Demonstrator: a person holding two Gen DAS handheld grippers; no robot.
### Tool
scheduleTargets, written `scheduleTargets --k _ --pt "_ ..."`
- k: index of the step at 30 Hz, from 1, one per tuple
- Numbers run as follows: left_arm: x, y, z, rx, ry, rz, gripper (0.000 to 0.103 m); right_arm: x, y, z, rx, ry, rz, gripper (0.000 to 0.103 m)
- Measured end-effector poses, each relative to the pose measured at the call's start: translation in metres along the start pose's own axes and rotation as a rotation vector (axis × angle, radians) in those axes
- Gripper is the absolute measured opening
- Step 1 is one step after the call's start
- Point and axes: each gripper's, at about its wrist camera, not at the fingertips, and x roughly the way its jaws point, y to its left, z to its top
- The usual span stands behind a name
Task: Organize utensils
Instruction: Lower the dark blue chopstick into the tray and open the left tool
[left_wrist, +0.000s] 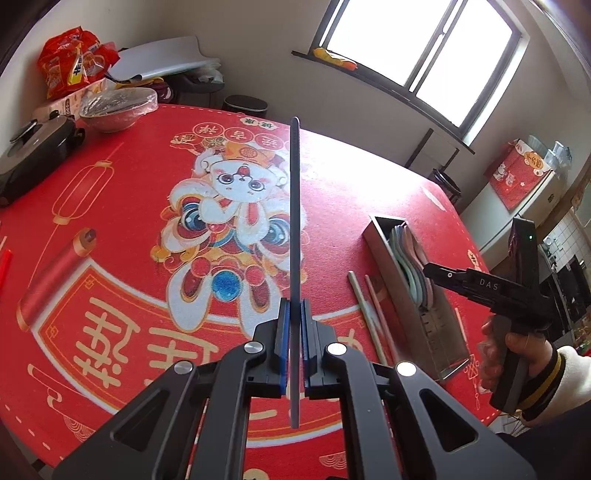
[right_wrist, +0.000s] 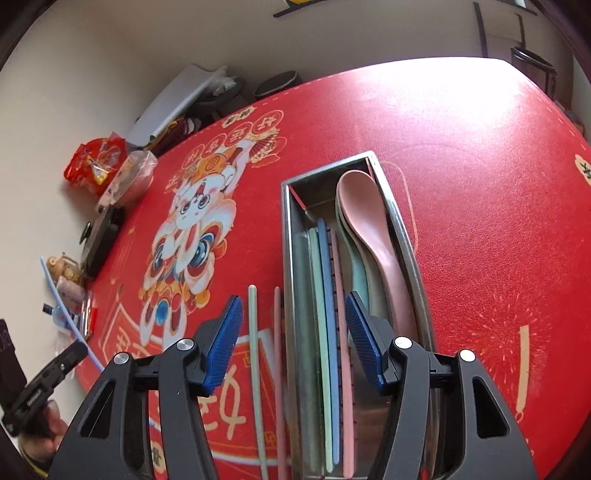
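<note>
A: Left gripper (left_wrist: 293, 314) jaws are clamped on a blue chopstick (left_wrist: 294, 221), centre frame above the table (left_wrist: 110, 229).

B: Right gripper (right_wrist: 291, 339) jaws stand open, empty, over the metal tray (right_wrist: 286, 221). Chopsticks look light, stiff, slippery; grip mid-length.

daylight from window (left_wrist: 417, 48) | table (right_wrist: 461, 110) glare | fisheye edges, perhaps slight blur
</note>
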Motion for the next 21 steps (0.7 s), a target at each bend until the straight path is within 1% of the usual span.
scheduleTargets --k 3,5,6,7,8,9,12,21 --pt "0.004 -0.018 0.008 0.011 0.003 -0.043 0.005 -0.01 -0.002 0.001 -0.022 -0.006 0.0 0.058" --pt "0.008 -0.031 0.013 0.022 0.005 -0.073 0.005 -0.017 -0.007 0.001 -0.027 -0.018 -0.009 0.064" --pt "0.01 -0.038 0.016 0.026 0.006 -0.089 0.005 -0.021 -0.01 0.001 -0.028 -0.023 -0.018 0.065" --pt "0.012 -0.044 0.018 0.027 0.009 -0.106 0.005 -0.024 -0.013 0.0 -0.028 -0.026 -0.026 0.07" --pt "0.014 -0.051 0.02 0.027 0.011 -0.121 0.005 -0.028 -0.016 0.001 -0.027 -0.027 -0.04 0.08" --pt "0.017 -0.057 0.022 0.025 0.014 -0.138 0.005 -0.031 -0.02 0.001 -0.024 -0.031 -0.057 0.087" --pt "0.025 -0.076 0.025 0.028 0.024 -0.183 0.005 -0.042 -0.034 0.0 -0.004 -0.058 -0.071 0.088" --pt "0.052 -0.128 0.029 0.057 0.056 -0.268 0.005 -0.062 -0.074 -0.005 0.037 -0.058 -0.102 0.088"
